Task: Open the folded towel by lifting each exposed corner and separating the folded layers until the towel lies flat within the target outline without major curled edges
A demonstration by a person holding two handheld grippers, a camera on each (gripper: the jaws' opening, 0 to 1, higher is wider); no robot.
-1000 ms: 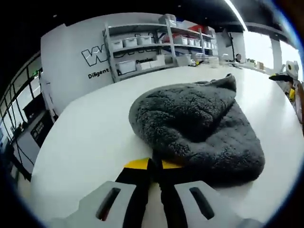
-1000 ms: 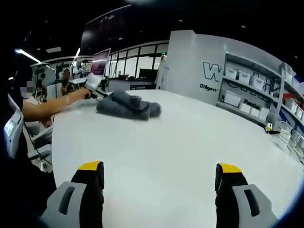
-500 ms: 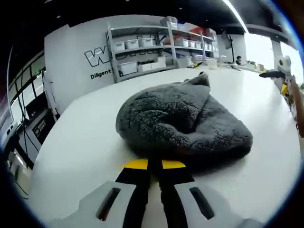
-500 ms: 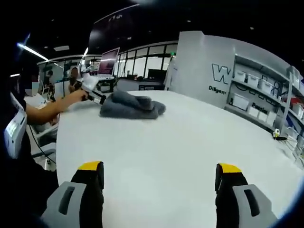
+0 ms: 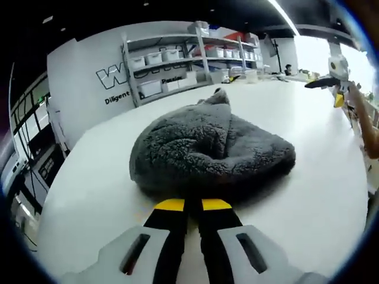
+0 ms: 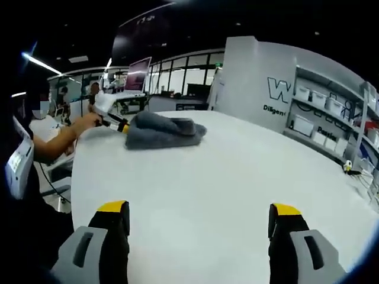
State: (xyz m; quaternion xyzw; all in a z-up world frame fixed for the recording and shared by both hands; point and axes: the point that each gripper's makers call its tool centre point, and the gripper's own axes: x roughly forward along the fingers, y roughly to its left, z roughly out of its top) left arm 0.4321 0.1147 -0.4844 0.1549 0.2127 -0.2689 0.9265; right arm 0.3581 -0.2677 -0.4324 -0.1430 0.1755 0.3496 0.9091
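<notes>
Your left tool (image 5: 193,205) grips the grey towel (image 5: 207,151) edge; peel toward 6 o'clock, low. Right tool (image 6: 198,218) gapes idle.

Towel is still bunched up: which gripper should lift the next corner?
Left. The left gripper sits closed at the towel's near edge; the right gripper is open, far across the table.

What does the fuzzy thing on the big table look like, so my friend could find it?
Look at the wide white table in front of the wall with shelves of bins. On it lies one dark grey fluffy towel, bunched into a soft rounded heap, right at the yellow tips of the left tongs, which look shut at its edge. Everything near it is smooth and white; it alone is dark and woolly.
</notes>
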